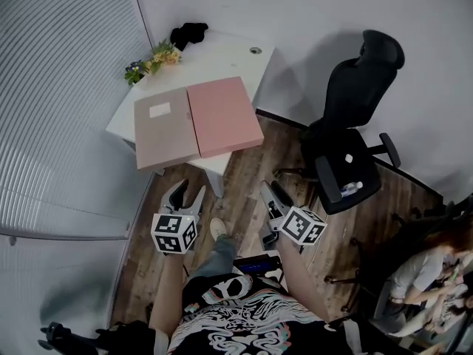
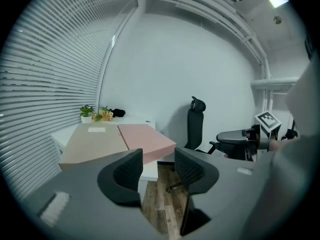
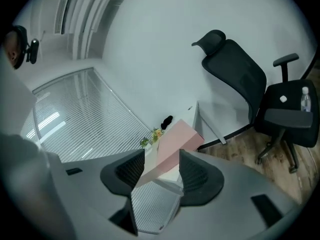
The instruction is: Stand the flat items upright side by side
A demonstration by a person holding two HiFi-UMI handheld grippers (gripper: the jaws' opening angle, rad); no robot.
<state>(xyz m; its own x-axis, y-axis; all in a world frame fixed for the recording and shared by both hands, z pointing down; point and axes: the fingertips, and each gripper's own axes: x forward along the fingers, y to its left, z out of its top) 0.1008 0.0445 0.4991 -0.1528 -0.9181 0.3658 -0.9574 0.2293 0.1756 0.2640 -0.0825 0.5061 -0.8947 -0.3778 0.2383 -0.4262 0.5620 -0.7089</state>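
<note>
Neither folder stands: tan folder (image 1: 164, 129) and pink folder (image 1: 224, 115) lie flat, upper centre. Left gripper (image 1: 183, 197) and right gripper (image 1: 269, 195) spread, empty.

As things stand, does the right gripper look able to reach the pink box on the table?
Probably yes. The right gripper is open and empty, short of the table; only floor lies between it and the pink box. The beige box abuts one side.

Black office chair (image 1: 362, 87) beside white table (image 1: 222, 54)
</note>
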